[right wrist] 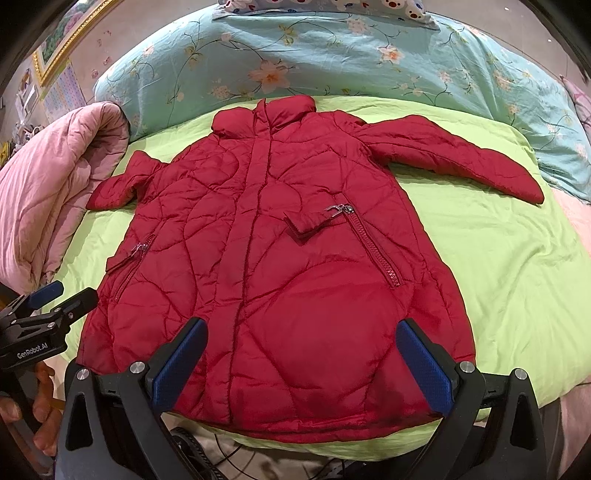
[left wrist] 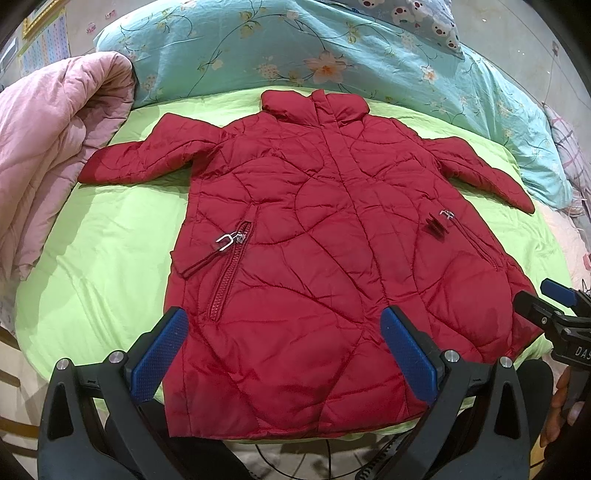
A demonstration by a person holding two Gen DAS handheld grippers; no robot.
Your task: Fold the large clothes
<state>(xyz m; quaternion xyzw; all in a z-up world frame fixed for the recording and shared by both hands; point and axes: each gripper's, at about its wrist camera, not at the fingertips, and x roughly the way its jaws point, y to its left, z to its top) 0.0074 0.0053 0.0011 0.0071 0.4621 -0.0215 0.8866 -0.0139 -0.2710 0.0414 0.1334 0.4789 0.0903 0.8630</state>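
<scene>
A red quilted coat [left wrist: 314, 229] lies flat and face up on a lime-green sheet [left wrist: 110, 251], collar away from me, both sleeves spread out. It also shows in the right wrist view [right wrist: 280, 258]. My left gripper [left wrist: 282, 328] is open and empty above the coat's hem, toward its left half. My right gripper [right wrist: 301, 339] is open and empty above the hem's right half. Each gripper shows at the edge of the other's view: the right one [left wrist: 546, 299], the left one [right wrist: 62, 299].
A pink quilt [left wrist: 48, 147] is bunched at the left edge of the bed. A blue floral duvet [left wrist: 295, 48] and a bear-print pillow [left wrist: 417, 18] lie beyond the collar. The bed's near edge runs just below the hem, with cables [right wrist: 221, 454] under it.
</scene>
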